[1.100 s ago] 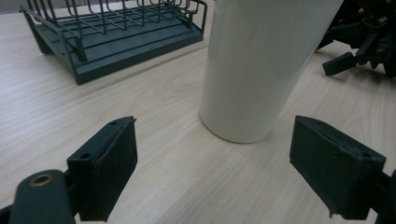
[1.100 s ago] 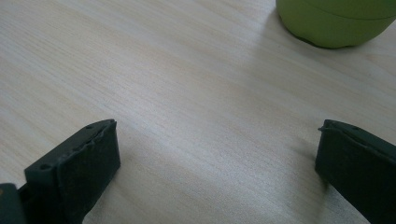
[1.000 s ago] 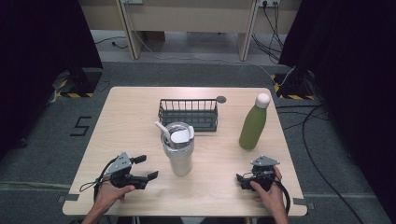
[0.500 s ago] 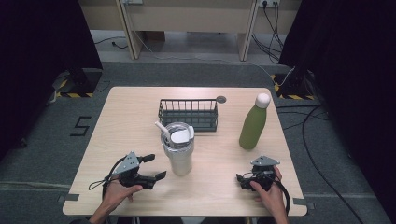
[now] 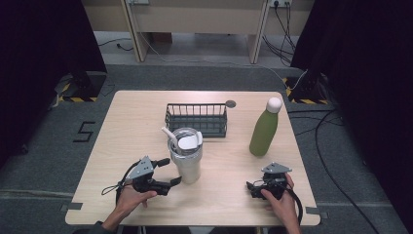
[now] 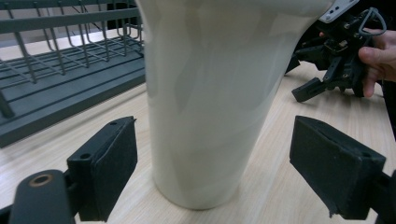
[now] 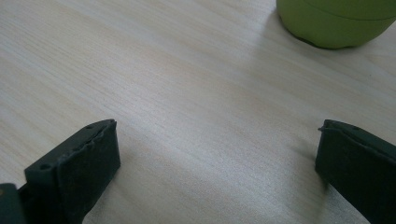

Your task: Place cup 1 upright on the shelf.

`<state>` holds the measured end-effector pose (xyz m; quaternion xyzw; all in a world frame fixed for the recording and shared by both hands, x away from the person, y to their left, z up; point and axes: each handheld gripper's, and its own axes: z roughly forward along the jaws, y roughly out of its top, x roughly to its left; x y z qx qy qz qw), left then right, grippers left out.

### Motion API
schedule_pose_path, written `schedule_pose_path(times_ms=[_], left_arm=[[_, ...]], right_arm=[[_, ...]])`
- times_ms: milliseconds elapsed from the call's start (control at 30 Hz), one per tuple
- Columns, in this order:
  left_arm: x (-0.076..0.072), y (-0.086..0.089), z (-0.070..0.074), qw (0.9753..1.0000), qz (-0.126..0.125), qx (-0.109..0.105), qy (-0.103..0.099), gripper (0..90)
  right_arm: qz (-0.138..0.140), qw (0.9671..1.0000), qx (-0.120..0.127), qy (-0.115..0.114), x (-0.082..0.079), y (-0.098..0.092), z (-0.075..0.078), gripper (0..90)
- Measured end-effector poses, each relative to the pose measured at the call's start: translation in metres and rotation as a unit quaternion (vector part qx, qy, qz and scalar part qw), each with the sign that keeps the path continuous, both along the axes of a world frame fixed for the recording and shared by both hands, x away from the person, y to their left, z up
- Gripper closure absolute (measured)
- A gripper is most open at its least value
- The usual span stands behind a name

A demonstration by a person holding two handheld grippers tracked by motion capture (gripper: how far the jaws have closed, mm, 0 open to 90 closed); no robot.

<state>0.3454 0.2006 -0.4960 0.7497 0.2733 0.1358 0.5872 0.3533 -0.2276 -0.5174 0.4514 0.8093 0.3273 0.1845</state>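
A cream tumbler with a clear lid and a white straw stands near the middle of the wooden table. My left gripper is open at its left side, low by the base. In the left gripper view the tumbler stands between the wide-apart jaws of the left gripper, untouched by either pad. My right gripper rests open near the front right, held by a hand. In the right gripper view the right gripper holds nothing over bare wood, with the green bottle's base ahead.
A tall green bottle with a white cap stands right of centre. A dark wire basket sits behind the tumbler, also close by in the left gripper view. A small dark disc lies near the far edge.
My left gripper has slid right along the table until its open jaws flank the tumbler's base. The right gripper has stayed in place.
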Motion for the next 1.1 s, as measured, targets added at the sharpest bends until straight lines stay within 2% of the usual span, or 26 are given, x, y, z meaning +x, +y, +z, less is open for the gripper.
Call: schedule_pose_path(times_ms=[333,733,1100], left_arm=[[0.006,-0.014,0.001,0.9998,-0.013,0.006,-0.013,14.9],[0.018,-0.023,0.000,0.9999,-0.003,-0.005,-0.011,13.2],[0.024,-0.033,-0.002,0.9998,-0.001,-0.010,-0.020,9.0]], right_arm=[[0.000,1.0000,0.001,0.001,0.000,0.000,0.000,0.3],[-0.001,1.0000,0.002,0.001,0.000,0.000,0.000,0.3],[-0.001,1.0000,0.002,0.001,0.000,0.000,0.000,0.4]])
